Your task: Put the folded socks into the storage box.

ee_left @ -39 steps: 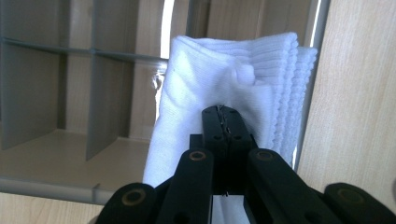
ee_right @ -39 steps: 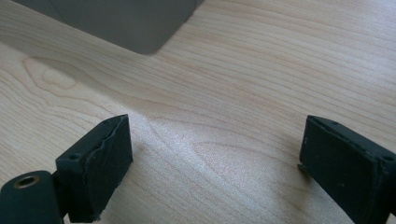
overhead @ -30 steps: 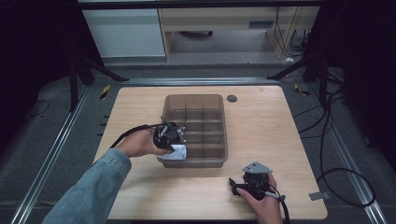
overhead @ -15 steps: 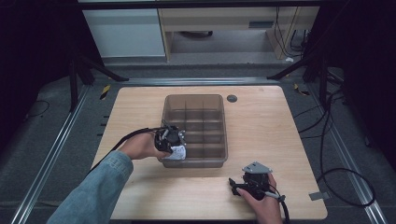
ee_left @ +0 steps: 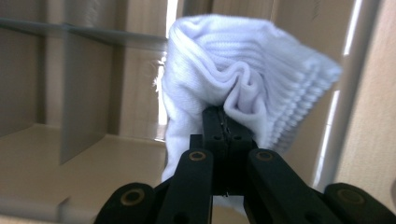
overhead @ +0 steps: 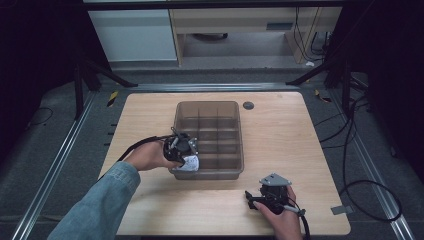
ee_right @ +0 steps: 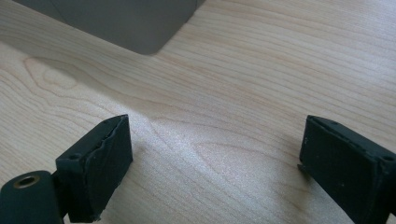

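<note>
A white folded cloth (ee_left: 243, 88), ribbed like a sock, is gripped by the left tongs (ee_left: 227, 122). In the left gripper view the two black jaws are seen pressed together, with a bunched fold of the fabric pinched between their tips; the rest of the cloth bulges above and to both sides of the jaws and hangs down behind them. Behind the cloth, the brown translucent dividers of a compartmented bin (ee_left: 70, 93) are visible.

In the high view the left tongs (overhead: 186, 156) are held by the left hand (overhead: 150, 156) at the near left corner of the bin (overhead: 235, 145), which stands in the middle of the wooden tabletop (overhead: 280, 135). The cloth (overhead: 190, 164) is seen as a small white patch just below the tongs, at the bin's near left compartment; whether it rests on the compartment floor or is held above it cannot be told.

The right tongs (overhead: 252, 199) are held by the right hand (overhead: 280, 217) near the front edge of the tabletop, to the right of the bin and apart from it. In the right gripper view the right tongs (ee_right: 215, 158) are spread wide with nothing between the jaws, bare wood (ee_right: 261, 84) lying under them and a corner of the bin (ee_right: 140, 23) lying farther off.
</note>
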Motion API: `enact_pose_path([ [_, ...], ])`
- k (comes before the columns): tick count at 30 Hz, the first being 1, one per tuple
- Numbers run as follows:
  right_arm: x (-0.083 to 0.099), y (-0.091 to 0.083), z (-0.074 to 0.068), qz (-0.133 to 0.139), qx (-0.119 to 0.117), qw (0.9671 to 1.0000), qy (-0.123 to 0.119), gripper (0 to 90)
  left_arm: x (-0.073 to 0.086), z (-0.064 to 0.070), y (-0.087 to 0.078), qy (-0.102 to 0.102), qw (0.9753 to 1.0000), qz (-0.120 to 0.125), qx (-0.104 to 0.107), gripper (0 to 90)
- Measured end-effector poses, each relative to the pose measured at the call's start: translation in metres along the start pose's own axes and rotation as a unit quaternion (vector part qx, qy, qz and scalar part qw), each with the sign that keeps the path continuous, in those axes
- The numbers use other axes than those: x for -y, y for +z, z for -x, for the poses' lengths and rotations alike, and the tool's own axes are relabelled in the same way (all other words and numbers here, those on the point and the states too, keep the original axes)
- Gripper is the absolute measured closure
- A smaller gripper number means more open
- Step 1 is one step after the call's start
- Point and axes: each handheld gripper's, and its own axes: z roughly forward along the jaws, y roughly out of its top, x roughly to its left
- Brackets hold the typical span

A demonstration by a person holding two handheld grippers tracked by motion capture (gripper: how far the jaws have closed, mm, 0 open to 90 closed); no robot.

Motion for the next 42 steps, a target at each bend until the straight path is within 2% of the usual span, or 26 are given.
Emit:
enact_pose_path([
  [5,0.000,0.000,0.000,0.000,0.000,1.0000,0.000,9.5,-0.001,0.000,-0.027,-0.007,0.9984,0.057,0.002,89.6],
  [8,0.000,0.000,0.000,0.000,0.001,1.0000,0.000,9.5,-0.008,0.004,-0.035,0.000,0.9977,0.068,-0.006,89.5],
  [10,0.000,0.000,0.000,0.000,0.000,1.0000,0.000,9.5,-0.013,0.006,-0.034,0.006,0.9977,0.067,-0.005,89.3],
  [15,0.000,0.000,0.000,0.000,0.001,1.0000,0.000,9.5,-0.018,0.007,-0.020,0.014,0.9988,0.046,-0.007,89.1],
  [33,0.000,0.000,0.000,0.001,-0.001,1.0000,-0.001,9.5,-0.020,0.005,0.001,0.009,0.9998,0.015,-0.011,89.7],
  [38,0.000,0.000,0.000,0.000,-0.001,1.0000,-0.001,9.5,-0.014,0.004,0.011,0.001,0.9999,0.012,-0.003,89.8],
  [42,0.000,0.000,0.000,0.001,0.000,1.0000,-0.002,9.4,-0.016,0.005,0.024,0.008,0.9999,-0.007,-0.005,89.8],
])
